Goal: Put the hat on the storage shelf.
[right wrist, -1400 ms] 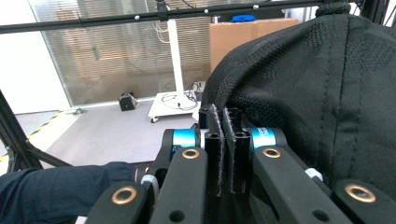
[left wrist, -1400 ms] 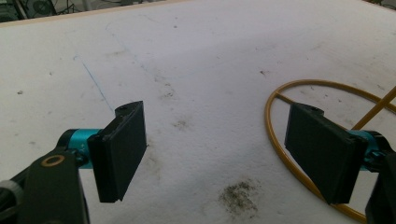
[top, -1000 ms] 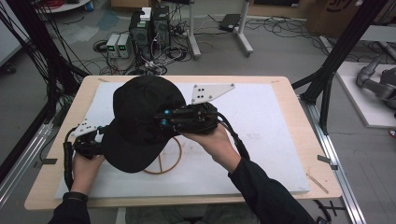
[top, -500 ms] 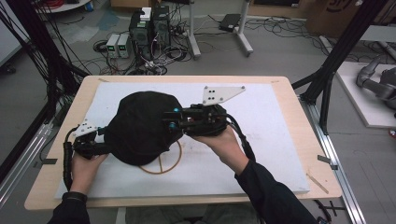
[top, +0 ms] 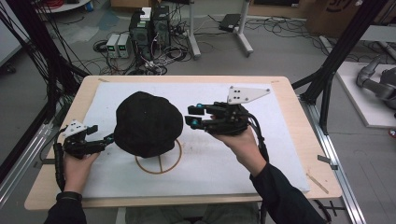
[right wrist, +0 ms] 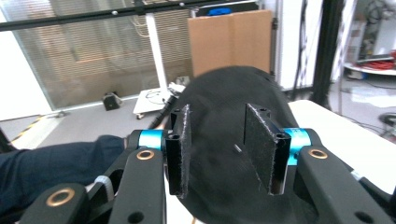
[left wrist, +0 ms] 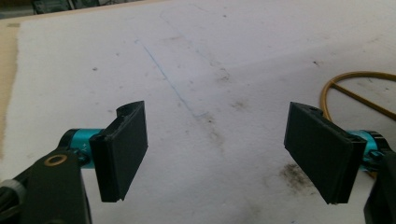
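1. High view: a black hat (top: 148,123) sits crown-up on the white mat (top: 261,158) that covers the table (top: 294,93), left of the mat's centre and nearer its far edge than its near edge.
2. The hat rests over a tan wire ring stand (top: 161,163); the ring's near arc and cross-bar show at the hat's near rim. Whether anything lies inside the hat cannot be told.
3. The left gripper (top: 105,138) lies low at the mat's left edge, its tips just beside the hat's left rim. Left gripper view: the jaws stand wide apart with nothing between them, bare mat (left wrist: 210,93) ahead and an arc of the ring stand (left wrist: 355,88) at the right.
4. The right gripper (top: 195,115) is held above the mat, right of the hat and apart from it, tips pointing at the hat.
5. Right gripper view: the jaws have just been opening and stand partly apart, nothing between the pads; the hat (right wrist: 224,102) lies beyond them.
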### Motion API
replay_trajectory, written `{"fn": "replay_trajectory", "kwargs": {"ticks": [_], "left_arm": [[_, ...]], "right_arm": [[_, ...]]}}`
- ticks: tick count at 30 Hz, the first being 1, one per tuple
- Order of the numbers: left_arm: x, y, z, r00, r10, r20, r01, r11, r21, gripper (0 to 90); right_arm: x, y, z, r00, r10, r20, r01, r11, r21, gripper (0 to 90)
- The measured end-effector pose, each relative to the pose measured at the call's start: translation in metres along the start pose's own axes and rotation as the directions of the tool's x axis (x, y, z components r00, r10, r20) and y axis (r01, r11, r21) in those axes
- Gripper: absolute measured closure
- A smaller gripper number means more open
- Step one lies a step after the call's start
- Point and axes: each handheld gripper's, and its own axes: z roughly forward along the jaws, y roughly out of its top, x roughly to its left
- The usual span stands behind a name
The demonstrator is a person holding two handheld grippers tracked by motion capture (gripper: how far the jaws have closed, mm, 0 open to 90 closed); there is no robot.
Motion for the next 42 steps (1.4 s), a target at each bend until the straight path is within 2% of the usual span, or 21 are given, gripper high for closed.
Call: {"fn": "replay_trajectory", "kwargs": {"ticks": [4, 5, 6, 9, 14, 15, 16, 17, 18, 19, 20, 22, 27, 30, 31, 33, 36, 39, 40, 42], "left_arm": [[0.004, -0.001, -0.003, 0.9999, -0.007, -0.013, 0.007, 0.9999, -0.011, 20.8], [0.005, -0.001, -0.004, 0.9998, -0.009, -0.015, 0.009, 0.9999, -0.012, 20.7], [0.006, -0.001, -0.005, 0.9998, -0.012, -0.018, 0.012, 0.9998, -0.017, 20.7], [0.007, -0.001, -0.007, 0.9996, -0.011, -0.025, 0.010, 0.9996, -0.028, 20.3], [0.007, 0.000, -0.009, 0.9997, -0.002, -0.024, 0.001, 0.9991, -0.042, 19.8], [0.006, 0.000, -0.009, 0.9997, 0.001, -0.026, -0.002, 0.9990, -0.044, 19.8], [0.006, 0.000, -0.009, 0.9996, 0.003, -0.026, -0.005, 0.9989, -0.046, 19.6], [0.006, 0.000, -0.010, 0.9997, 0.003, -0.024, -0.004, 0.9988, -0.050, 19.6], [0.006, 0.000, -0.010, 0.9997, 0.002, -0.024, -0.003, 0.9987, -0.051, 19.6], [0.007, 0.000, -0.010, 0.9998, 0.001, -0.022, -0.002, 0.9986, -0.052, 19.3], [0.007, 0.000, -0.010, 0.9998, 0.000, -0.019, -0.001, 0.9986, -0.053, 19.3], [0.007, 0.000, -0.010, 0.9998, -0.001, -0.017, 0.000, 0.9984, -0.056, 19.3], [0.007, 0.001, -0.011, 0.9999, 0.004, -0.014, -0.005, 0.9978, -0.066, 19.2], [0.007, 0.001, -0.012, 0.9999, 0.004, -0.017, -0.005, 0.9976, -0.069, 19.2], [0.007, 0.001, -0.013, 0.9999, 0.003, -0.014, -0.004, 0.9974, -0.072, 19.2], [0.008, 0.001, -0.013, 0.9999, 0.002, -0.014, -0.004, 0.9972, -0.075, 19.2], [0.007, 0.001, -0.014, 0.9999, 0.004, -0.011, -0.005, 0.9966, -0.083, 19.1], [0.007, 0.001, -0.013, 0.9999, 0.007, -0.008, -0.008, 0.9962, -0.087, 19.2], [0.006, 0.001, -0.013, 0.9999, 0.008, -0.009, -0.009, 0.9960, -0.089, 19.2], [0.006, 0.001, -0.012, 0.9999, 0.010, -0.009, -0.010, 0.9963, -0.085, 19.2]], "right_arm": [[-0.007, -0.009, -0.022, 0.9970, -0.005, 0.077, 0.005, 1.000, 0.005, 55.9], [-0.010, -0.016, -0.034, 0.9942, -0.001, 0.107, 0.000, 1.000, 0.009, 54.5], [-0.010, -0.016, -0.034, 0.9942, -0.001, 0.107, 0.000, 1.000, 0.009, 54.5], [-0.014, -0.026, -0.051, 0.9864, -0.006, 0.164, 0.003, 1.000, 0.016, 50.8], [-0.019, -0.046, -0.074, 0.9639, -0.009, 0.266, -0.001, 0.999, 0.038, 44.5], [-0.021, -0.050, -0.078, 0.9575, -0.012, 0.288, -0.001, 0.999, 0.047, 42.5], [-0.025, -0.060, -0.086, 0.9453, -0.005, 0.326, -0.015, 0.998, 0.057, 40.2], [-0.025, -0.060, -0.086, 0.9453, -0.005, 0.326, -0.015, 0.998, 0.057, 40.2], [-0.026, -0.065, -0.090, 0.9402, -0.002, 0.340, -0.021, 0.998, 0.063, 39.6], [-0.030, -0.076, -0.098, 0.9217, -0.008, 0.388, -0.024, 0.997, 0.077, 37.4], [-0.030, -0.076, -0.098, 0.9217, -0.008, 0.388, -0.024, 0.997, 0.077, 37.4], [-0.035, -0.086, -0.106, 0.9097, 0.010, 0.415, -0.045, 0.996, 0.074, 35.5], [-0.048, -0.112, -0.125, 0.8624, 0.058, 0.503, -0.098, 0.994, 0.054, 31.2], [-0.055, -0.125, -0.134, 0.8311, 0.085, 0.550, -0.131, 0.990, 0.044, 29.6], [-0.057, -0.129, -0.137, 0.8170, 0.089, 0.570, -0.137, 0.990, 0.042, 29.1], [-0.060, -0.136, -0.142, 0.8008, 0.111, 0.589, -0.159, 0.987, 0.030, 28.2], [-0.064, -0.145, -0.149, 0.7676, 0.119, 0.630, -0.178, 0.984, 0.031, 27.9], [-0.068, -0.150, -0.154, 0.7467, 0.130, 0.652, -0.193, 0.981, 0.026, 26.9], [-0.068, -0.151, -0.156, 0.7371, 0.135, 0.662, -0.200, 0.980, 0.023, 26.5], [-0.069, -0.153, -0.159, 0.7287, 0.138, 0.671, -0.201, 0.980, 0.016, 26.3]]}}
